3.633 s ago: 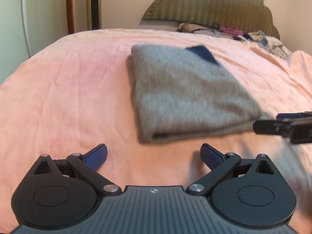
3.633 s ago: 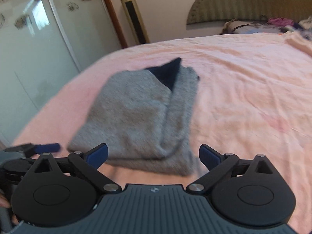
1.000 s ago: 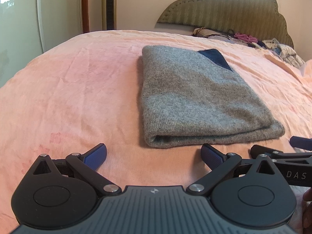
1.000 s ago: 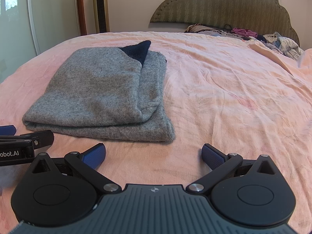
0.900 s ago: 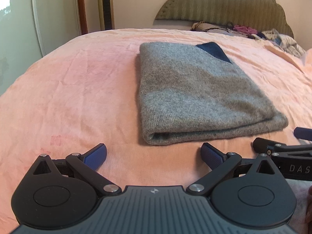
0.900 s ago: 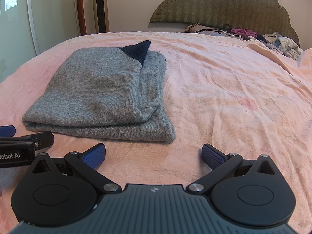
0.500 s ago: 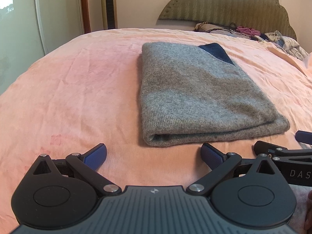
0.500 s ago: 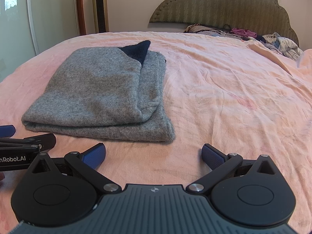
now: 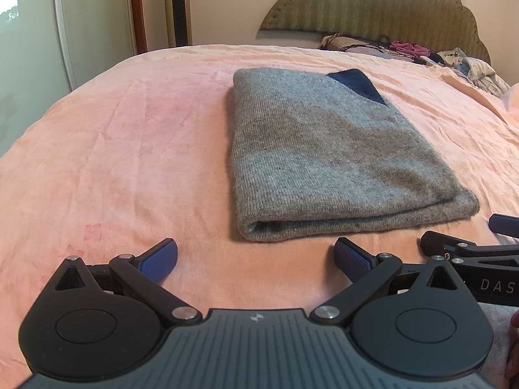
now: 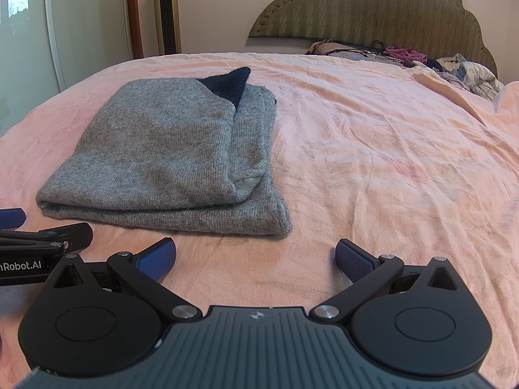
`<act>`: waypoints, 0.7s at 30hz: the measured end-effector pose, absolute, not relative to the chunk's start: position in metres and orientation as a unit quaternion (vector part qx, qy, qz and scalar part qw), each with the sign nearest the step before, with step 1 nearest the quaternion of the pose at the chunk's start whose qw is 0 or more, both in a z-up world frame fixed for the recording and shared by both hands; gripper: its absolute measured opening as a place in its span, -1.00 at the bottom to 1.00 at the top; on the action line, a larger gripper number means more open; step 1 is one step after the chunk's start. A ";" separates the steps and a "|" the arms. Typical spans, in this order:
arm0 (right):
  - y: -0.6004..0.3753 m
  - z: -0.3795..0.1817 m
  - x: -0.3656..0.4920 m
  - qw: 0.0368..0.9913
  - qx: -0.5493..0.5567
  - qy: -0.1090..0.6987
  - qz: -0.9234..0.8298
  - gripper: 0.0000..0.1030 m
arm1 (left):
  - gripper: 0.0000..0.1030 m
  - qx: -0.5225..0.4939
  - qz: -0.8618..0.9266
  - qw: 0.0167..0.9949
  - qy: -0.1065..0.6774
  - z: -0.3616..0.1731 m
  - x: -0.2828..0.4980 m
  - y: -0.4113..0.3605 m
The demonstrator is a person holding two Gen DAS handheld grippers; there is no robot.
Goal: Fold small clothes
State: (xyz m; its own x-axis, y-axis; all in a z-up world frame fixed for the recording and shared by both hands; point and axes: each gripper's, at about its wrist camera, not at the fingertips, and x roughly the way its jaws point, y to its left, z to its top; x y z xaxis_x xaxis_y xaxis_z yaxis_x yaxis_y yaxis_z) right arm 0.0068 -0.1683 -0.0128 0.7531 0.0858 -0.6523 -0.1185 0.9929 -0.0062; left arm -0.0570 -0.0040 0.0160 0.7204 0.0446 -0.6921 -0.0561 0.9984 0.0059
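A grey knit sweater [image 9: 327, 152] with a dark navy corner lies folded into a flat rectangle on the pink bedsheet [image 9: 129, 149]. It also shows in the right wrist view [image 10: 168, 159], ahead and to the left. My left gripper [image 9: 256, 257] is open and empty, just short of the sweater's near folded edge. My right gripper [image 10: 256, 257] is open and empty, near the sweater's near right corner. Each gripper's fingers show at the edge of the other's view.
A pile of mixed clothes [image 10: 454, 64] lies at the far right by the padded headboard [image 10: 373, 9]. A tower fan [image 9: 176, 6] and a white wardrobe [image 9: 39, 32] stand beyond the bed's left side.
Both grippers have stayed open and nearly still in the last second. Since 3.6 s ago they drew back from the sweater, which lies folded and unmoved.
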 end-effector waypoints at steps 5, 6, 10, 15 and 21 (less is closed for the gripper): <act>-0.168 -0.013 0.007 0.936 -0.024 0.347 0.055 1.00 | 1.00 -0.010 0.026 0.923 0.383 0.018 -0.054 -0.003; -0.168 -0.013 0.007 0.936 -0.024 0.347 0.055 1.00 | 1.00 -0.011 0.026 0.923 0.383 0.018 -0.054 -0.003; -0.168 -0.013 0.007 0.936 -0.024 0.347 0.055 1.00 | 1.00 -0.010 0.025 0.924 0.382 0.017 -0.053 -0.002; -0.168 -0.013 0.007 0.936 -0.023 0.347 0.055 1.00 | 1.00 -0.010 0.025 0.924 0.381 0.017 -0.054 -0.002; -0.168 -0.013 0.007 0.936 -0.023 0.347 0.055 1.00 | 1.00 -0.010 0.025 0.924 0.381 0.017 -0.054 -0.003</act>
State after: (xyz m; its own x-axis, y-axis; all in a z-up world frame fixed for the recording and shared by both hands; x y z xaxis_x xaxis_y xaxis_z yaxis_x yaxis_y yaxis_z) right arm 0.0068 -0.1683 -0.0129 0.7532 0.0858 -0.6522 -0.1183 0.9930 -0.0061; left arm -0.0540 -0.0027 0.0170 0.7081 0.0388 -0.7051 -0.0541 0.9985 0.0005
